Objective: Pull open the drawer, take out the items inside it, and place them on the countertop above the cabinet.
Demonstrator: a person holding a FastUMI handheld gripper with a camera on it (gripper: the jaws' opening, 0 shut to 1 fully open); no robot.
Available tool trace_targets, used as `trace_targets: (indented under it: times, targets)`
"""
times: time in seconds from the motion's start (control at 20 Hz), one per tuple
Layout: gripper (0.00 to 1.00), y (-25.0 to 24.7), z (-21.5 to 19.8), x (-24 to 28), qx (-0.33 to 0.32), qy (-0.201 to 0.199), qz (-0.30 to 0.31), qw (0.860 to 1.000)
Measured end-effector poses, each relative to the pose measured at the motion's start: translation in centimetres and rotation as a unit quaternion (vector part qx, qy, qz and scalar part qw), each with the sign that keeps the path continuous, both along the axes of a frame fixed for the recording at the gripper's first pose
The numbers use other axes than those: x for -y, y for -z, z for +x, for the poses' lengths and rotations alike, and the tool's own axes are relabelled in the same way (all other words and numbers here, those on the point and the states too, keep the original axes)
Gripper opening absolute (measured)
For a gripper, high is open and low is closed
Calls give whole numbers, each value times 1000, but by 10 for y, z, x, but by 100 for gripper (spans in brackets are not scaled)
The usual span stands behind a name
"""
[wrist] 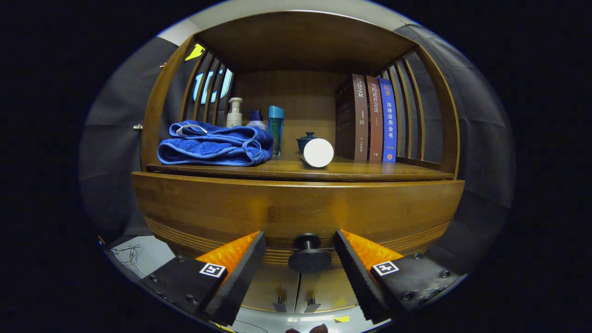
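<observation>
The gripper (pixel 299 259) held its jaws spread, the drawer knob (pixel 309 255) centred between them at twelve o'clock, stem pointing outward, neither finger touching it.

Brown wooden drawer (pixel 296 208) with a black knob (pixel 309 256); blue folded towel (pixel 215 145); white round-ended cylinder (pixel 318 152); teal lidded pot (pixel 306 140); two brown books (pixel 365 118), one blue book (pixel 388 120).
</observation>
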State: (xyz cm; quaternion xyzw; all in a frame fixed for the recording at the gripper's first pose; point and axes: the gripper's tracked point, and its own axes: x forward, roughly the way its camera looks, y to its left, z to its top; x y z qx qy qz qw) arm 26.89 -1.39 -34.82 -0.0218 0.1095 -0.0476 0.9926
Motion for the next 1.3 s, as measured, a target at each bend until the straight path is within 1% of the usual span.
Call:
trace_targets:
  times: [0.3,0.45,0.6,0.75,0.9,1.15,1.3]
  targets:
    - [99,5,10,3,-11,7,10,1000]
    - [99,5,11,4,-10,3,-4,1000]
    - [99,-2,8,3,-6,-6,1,1000]
    - [99,-26,1,7,9,-7,-9,1000]
    - [99,-54,-9,1,23,-12,-11,1000]
    - [99,-98,-40,-2,22,-13,-12,1000]
    - [99,-129,-60,-7,30,-14,5,999]
